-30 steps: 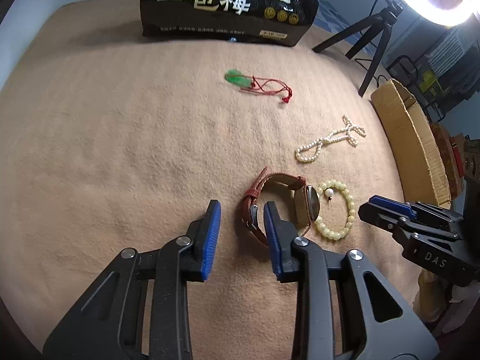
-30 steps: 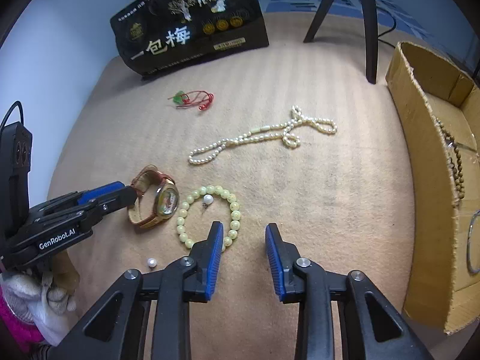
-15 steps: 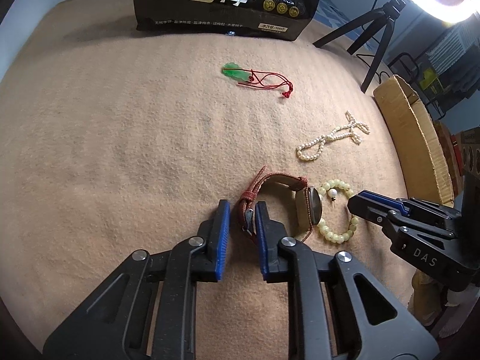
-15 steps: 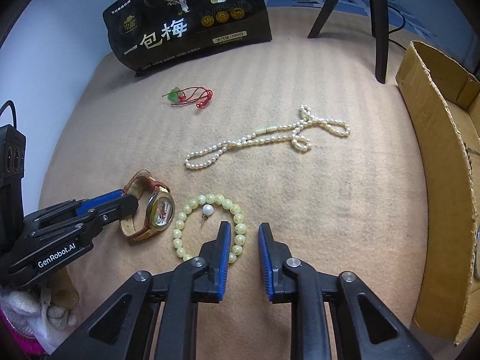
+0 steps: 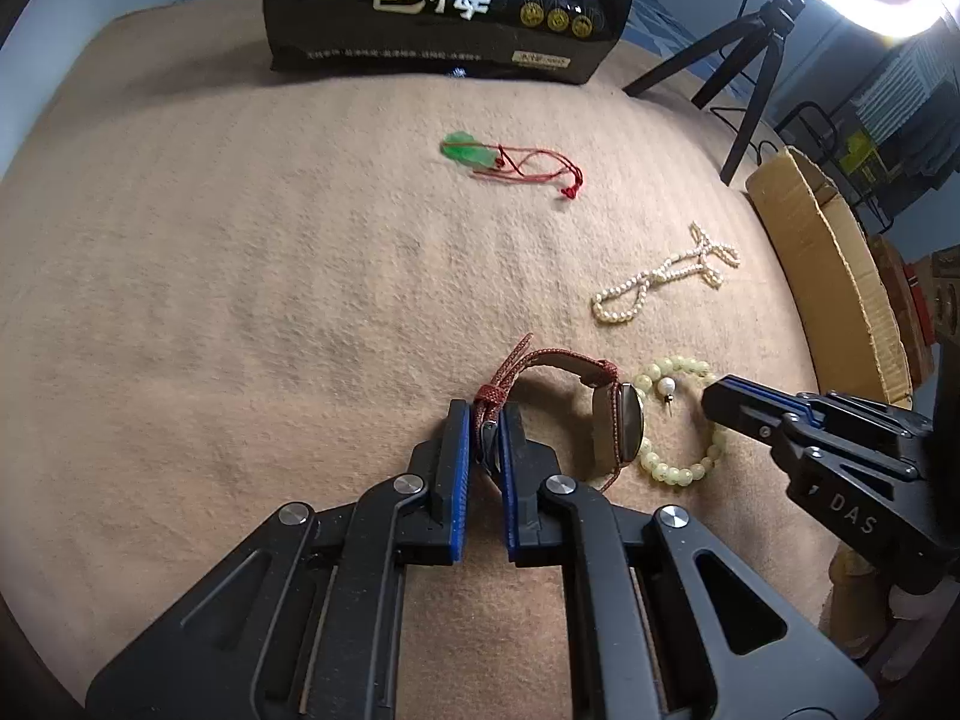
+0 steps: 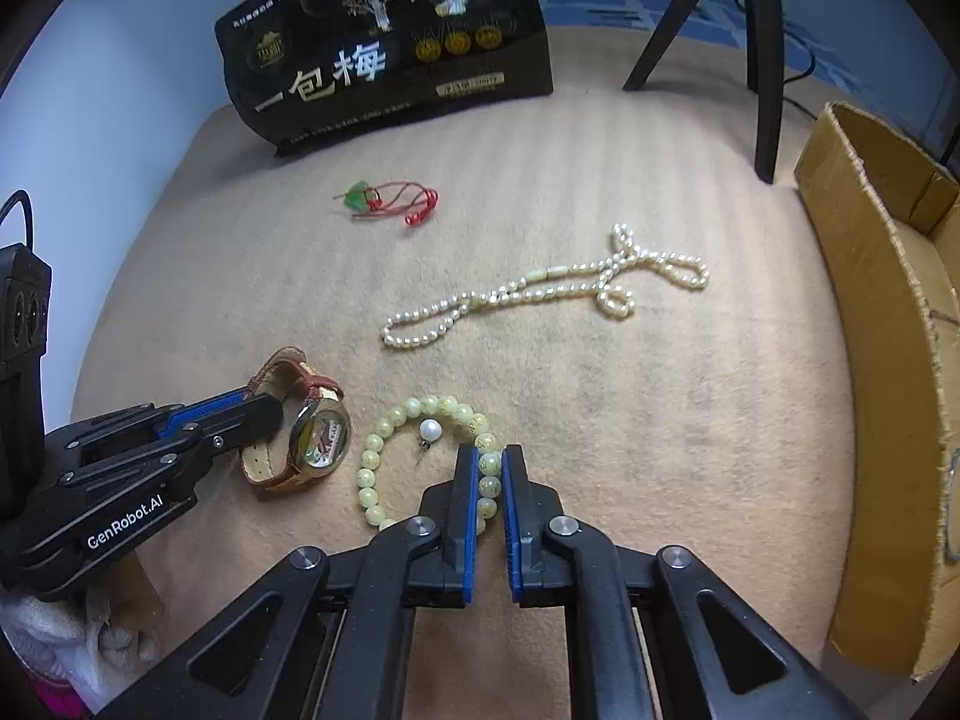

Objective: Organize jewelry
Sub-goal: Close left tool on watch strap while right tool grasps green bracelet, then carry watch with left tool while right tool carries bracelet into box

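left gripper [image 5: 485, 429]: jaws just closed in, now pinching watch strap
right gripper [image 6: 490, 471]: jaws just closed in, now pinching bracelet beads
watch [image 5: 606, 420]: on blanket, on edge, strap end between left pads
bracelet [image 6: 384, 444]: on blanket just right of watch, near side between right pads
earring [image 6: 428, 433]: lies inside bracelet ring
pearl necklace [image 6: 540, 294]: further back, loose
green pendant [image 5: 468, 150]: red cord, near black bag [image 5: 444, 0]
box [image 6: 888, 360]: right edge of blanket [image 5: 240, 300]
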Demonstrator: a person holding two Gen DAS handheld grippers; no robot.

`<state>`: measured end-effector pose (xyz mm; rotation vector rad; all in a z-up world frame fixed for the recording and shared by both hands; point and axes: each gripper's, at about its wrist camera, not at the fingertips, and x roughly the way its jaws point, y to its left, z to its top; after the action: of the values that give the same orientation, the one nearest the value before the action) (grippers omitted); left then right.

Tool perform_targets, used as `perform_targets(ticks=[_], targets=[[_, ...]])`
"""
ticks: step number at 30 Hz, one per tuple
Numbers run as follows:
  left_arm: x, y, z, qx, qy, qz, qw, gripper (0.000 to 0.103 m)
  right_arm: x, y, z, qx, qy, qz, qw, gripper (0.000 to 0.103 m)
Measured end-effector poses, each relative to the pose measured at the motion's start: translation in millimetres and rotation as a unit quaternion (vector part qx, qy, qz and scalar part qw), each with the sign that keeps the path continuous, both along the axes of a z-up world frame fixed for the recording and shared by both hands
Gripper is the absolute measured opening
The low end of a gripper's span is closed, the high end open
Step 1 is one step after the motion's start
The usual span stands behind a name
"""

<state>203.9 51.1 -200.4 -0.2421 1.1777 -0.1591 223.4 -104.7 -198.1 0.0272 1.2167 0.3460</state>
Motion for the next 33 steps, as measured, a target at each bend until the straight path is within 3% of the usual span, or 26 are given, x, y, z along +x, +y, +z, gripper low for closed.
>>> perform_targets(ticks=[14, 33], targets=[[-11, -4, 37, -0.010, -0.038, 0.005, 0.9992, 0.007, -19, -24, 50, 0.012, -0.058, -0.008, 0.998, 0.005], [-16, -88, 83, -0.025, -0.078, -0.062, 0.9948, 0.007, -36, -128, 120, -0.001, -0.148, -0.064, 0.987, 0.005]])
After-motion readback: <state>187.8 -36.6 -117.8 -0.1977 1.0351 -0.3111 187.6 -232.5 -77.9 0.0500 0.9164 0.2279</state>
